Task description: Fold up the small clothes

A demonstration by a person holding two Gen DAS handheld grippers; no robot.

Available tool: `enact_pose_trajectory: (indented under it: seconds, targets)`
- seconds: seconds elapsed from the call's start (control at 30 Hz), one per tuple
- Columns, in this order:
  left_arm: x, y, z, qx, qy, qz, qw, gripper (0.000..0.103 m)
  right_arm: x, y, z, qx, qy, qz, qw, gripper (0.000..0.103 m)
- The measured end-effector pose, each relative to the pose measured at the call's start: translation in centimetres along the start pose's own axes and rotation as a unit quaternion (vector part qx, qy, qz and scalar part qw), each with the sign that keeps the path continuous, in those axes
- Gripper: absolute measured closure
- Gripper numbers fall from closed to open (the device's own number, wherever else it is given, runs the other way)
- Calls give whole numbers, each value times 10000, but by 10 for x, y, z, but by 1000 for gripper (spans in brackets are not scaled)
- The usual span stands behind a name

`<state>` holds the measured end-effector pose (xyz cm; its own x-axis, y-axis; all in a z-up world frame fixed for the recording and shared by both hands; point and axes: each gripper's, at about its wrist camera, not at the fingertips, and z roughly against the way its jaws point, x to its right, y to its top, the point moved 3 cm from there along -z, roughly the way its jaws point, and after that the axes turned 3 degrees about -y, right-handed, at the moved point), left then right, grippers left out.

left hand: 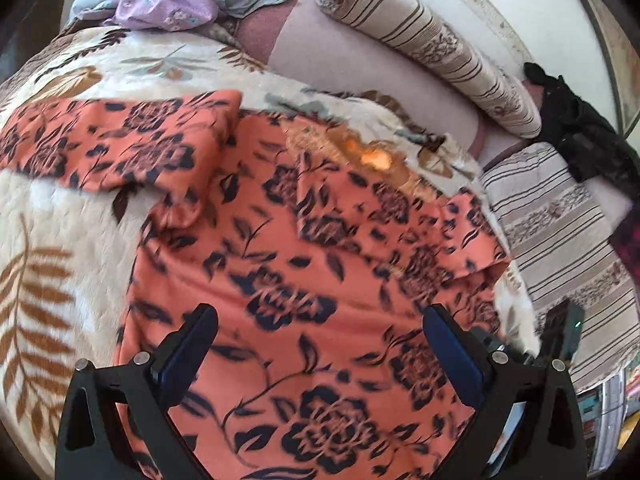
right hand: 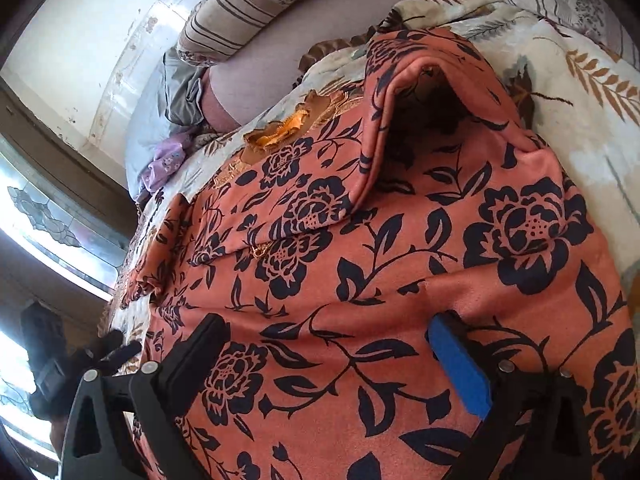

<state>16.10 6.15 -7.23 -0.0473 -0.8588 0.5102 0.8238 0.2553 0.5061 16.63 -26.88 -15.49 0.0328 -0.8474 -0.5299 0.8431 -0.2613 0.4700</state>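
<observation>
Dress (left hand: 304, 280) lies spread on the bed (left hand: 48, 240) for folding; we hold left gripper (left hand: 320, 344) and right gripper (right hand: 328, 352) above it, fingers wide, gripping nothing.

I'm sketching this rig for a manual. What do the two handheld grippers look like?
Both look alike: the left gripper and right gripper have matte black angular frames with triangular cutouts and round silver pins. Each carries two flat fingers faced with blue pads. No cables or sleeves are visible.
</observation>
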Motion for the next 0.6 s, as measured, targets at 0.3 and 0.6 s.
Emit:
enact_pose_trajectory:
  seconds: [0.3,0.6]
  targets:
    - [-32,62,-106,-685,-76,1327,9888,22,13,3,5,-6,431,-473,9980,1]
    - [-25,63,-126,-893,256,1096,9896,99,11,6,3,-39,412,-532,9977,0]
